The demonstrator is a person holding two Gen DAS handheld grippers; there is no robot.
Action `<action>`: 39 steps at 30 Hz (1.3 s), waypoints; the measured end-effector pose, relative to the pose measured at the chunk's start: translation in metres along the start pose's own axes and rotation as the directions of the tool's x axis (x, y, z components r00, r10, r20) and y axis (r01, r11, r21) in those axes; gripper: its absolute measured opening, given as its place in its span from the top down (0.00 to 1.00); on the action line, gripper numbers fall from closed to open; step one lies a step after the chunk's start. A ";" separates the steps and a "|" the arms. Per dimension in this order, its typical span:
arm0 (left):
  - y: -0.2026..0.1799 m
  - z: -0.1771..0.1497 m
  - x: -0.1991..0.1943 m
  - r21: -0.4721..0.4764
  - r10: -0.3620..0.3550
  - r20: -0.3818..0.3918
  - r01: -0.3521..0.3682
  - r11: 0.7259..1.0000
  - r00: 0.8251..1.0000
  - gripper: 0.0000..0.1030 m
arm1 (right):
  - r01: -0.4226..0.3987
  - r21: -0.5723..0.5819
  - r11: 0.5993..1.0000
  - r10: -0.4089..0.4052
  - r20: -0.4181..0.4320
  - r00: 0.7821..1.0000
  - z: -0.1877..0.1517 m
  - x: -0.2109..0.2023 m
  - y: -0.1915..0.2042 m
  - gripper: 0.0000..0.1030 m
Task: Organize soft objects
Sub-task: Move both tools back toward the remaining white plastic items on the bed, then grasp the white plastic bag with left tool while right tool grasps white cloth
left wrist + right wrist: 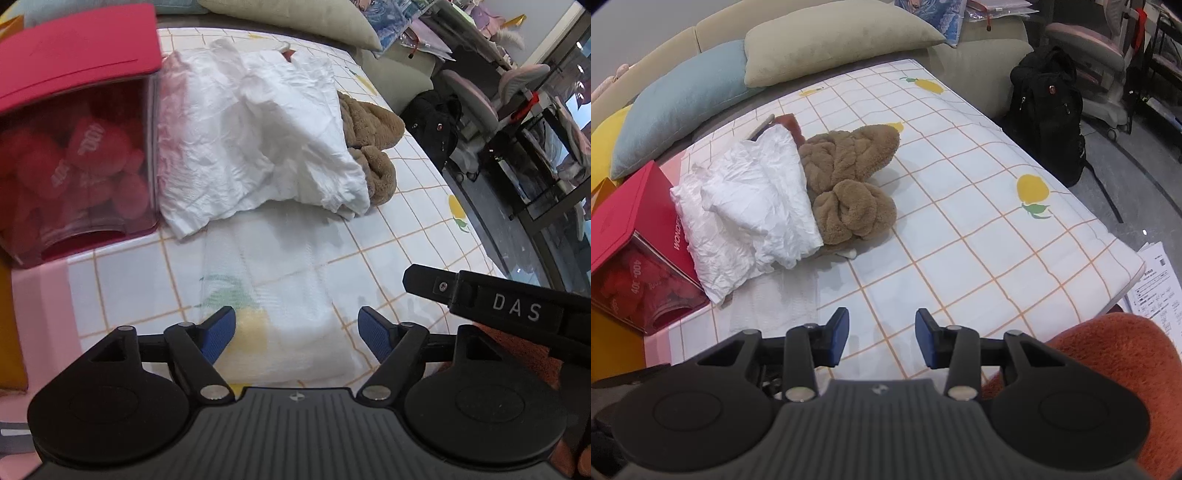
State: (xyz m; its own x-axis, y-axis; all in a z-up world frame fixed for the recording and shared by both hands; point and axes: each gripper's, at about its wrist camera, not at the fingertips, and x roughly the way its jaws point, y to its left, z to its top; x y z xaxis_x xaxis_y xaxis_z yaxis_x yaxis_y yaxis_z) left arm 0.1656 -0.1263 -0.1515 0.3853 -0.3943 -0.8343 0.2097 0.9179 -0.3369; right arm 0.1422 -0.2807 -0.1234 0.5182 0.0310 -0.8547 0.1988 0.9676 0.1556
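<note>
Left gripper (297,334) fingers spread wide, nothing pinched; blue pads (221,332) hang over a thin sheer white cloth (291,321) lying flat on the checked lemon-print sheet (399,236). Sheer cloth runs from between the fingers forward to the crumpled white cloth (255,147), whose near edge sits ahead of the fingertips. Left of the left finger: red-lidded clear box (77,147) with red soft pieces inside, its side touching the white cloth. Brown fluffy cloth (369,147) pokes out from under the white cloth's right edge, ahead and right of the fingers. Black tip of the other gripper marked DAS (498,295) comes in just right of the right finger. Bare sheet between the two.

Right gripper (882,338) fingers partly apart, narrower gap than the left, holding nothing; pads above bare checked sheet (960,229). Ahead and left of the fingers: white cloth (750,206) overlapping the brown fluffy cloth (849,184); red box (639,236) farther left against the white cloth. Sheer cloth (775,302) just left of the left finger. Ahead and right of the fingers, wide open sheet up to the mattress edge; black backpack (1049,110) on the floor beyond that edge. Orange fuzzy fabric (1108,354) close by the right finger's base. Pillows (827,40) line the far edge.
</note>
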 end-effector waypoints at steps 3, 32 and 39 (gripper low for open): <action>-0.007 0.002 0.002 0.016 0.054 0.014 -0.055 0.998 0.998 0.13 | -0.012 0.014 1.000 0.012 -0.006 1.000 0.001 0.002 -0.002 0.61; -0.022 -0.022 -0.004 0.187 0.249 0.181 -0.281 0.941 0.952 0.75 | -0.046 0.000 0.999 0.046 -0.015 0.999 0.001 0.005 0.001 0.57; -0.009 -0.022 -0.029 0.164 0.220 0.193 -0.253 0.954 0.956 0.97 | -0.144 -0.099 0.985 0.149 0.051 0.987 -0.001 -0.007 0.018 0.57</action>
State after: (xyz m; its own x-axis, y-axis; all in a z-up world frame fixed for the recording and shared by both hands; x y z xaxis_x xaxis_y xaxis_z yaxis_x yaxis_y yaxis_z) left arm 0.1332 -0.1222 -0.1336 0.5882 -0.1835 -0.7876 0.2498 0.9675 -0.0388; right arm 0.1415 -0.2638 -0.1148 0.5839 0.1623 -0.7954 0.0392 0.9730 0.2273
